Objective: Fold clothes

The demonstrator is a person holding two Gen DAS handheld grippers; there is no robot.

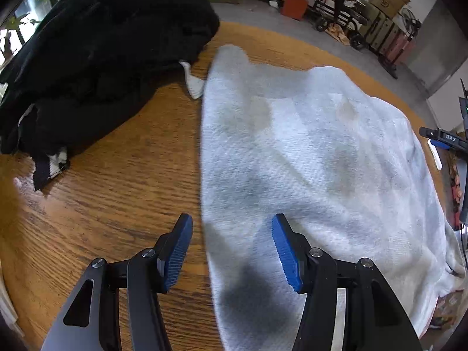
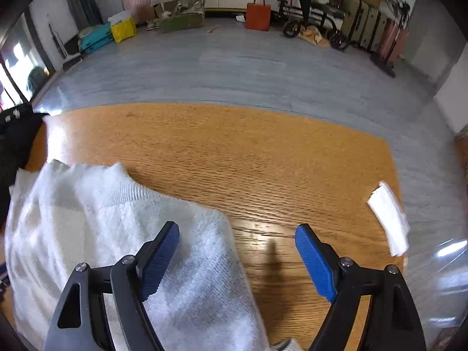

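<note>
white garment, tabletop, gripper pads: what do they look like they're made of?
White garment: a soft, fuzzy knit, likely a sweater; ribbed band along one edge and a textured weave show.
Table: wood or wood veneer, probably oak by the strong open grain; glare suggests a semi-gloss finish.
Pads: blue, finely ridged, matte; likely rubber or soft plastic, hard to say which.

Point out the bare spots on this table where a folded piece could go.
Bare wood lies between the white sweater and the small white cloth, out to the table's far edge. A narrower strip separates the black clothes pile from the sweater. The left end is crowded.
</note>
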